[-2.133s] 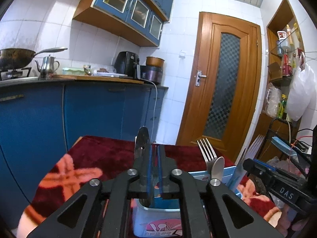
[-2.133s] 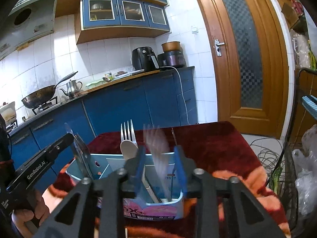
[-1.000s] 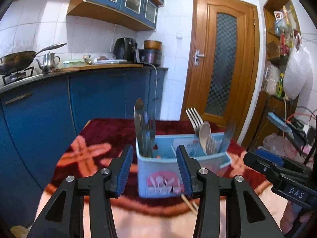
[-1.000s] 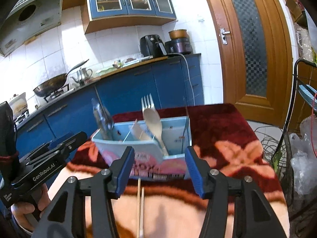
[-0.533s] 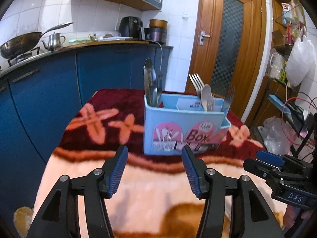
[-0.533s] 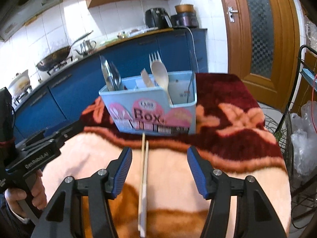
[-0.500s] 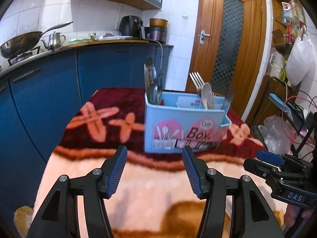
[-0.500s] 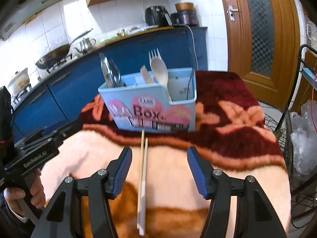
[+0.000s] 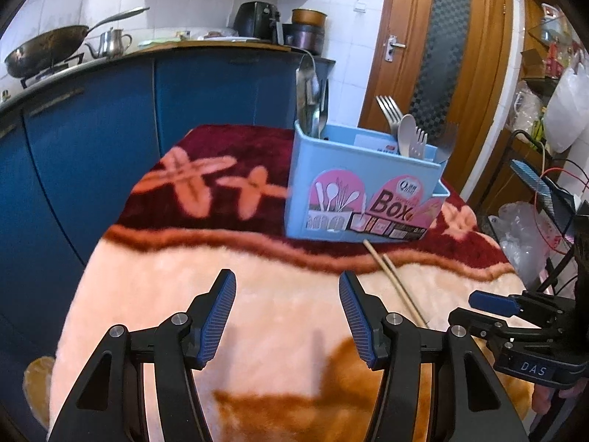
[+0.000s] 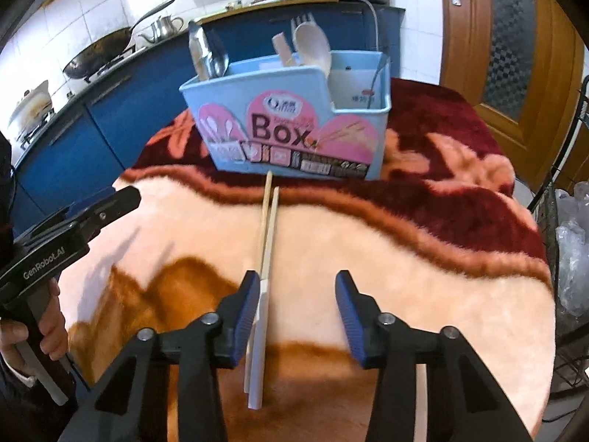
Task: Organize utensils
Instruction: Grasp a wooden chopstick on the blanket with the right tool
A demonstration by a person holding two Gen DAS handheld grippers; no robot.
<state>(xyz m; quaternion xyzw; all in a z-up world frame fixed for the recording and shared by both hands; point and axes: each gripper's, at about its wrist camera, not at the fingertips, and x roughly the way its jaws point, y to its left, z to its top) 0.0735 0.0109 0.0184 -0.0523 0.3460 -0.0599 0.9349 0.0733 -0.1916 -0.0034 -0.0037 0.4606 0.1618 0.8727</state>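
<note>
A light blue utensil box (image 9: 362, 191) (image 10: 294, 125) stands on the dark red part of the blanket and holds metal spoons (image 9: 313, 107), forks (image 9: 390, 114) and a pale plastic spoon (image 10: 313, 49). A pair of wooden chopsticks (image 10: 267, 235) (image 9: 394, 280) lies on the blanket in front of the box. My right gripper (image 10: 296, 300) is open over the chopsticks' near end, which lies by its left finger. My left gripper (image 9: 287, 313) is open and empty over the pale blanket, left of the chopsticks.
The table wears a plush peach and dark red blanket (image 9: 294, 309). Blue kitchen cabinets (image 9: 110, 118) with a wok (image 9: 44, 51) and kettle stand behind. A wooden door (image 9: 438, 73) is at the back right, a wire rack (image 10: 567, 221) at the table's right edge.
Both grippers opened, letting go of utensils into the box, and have drawn back from it toward the table's near side. The right gripper now hangs over the chopsticks.
</note>
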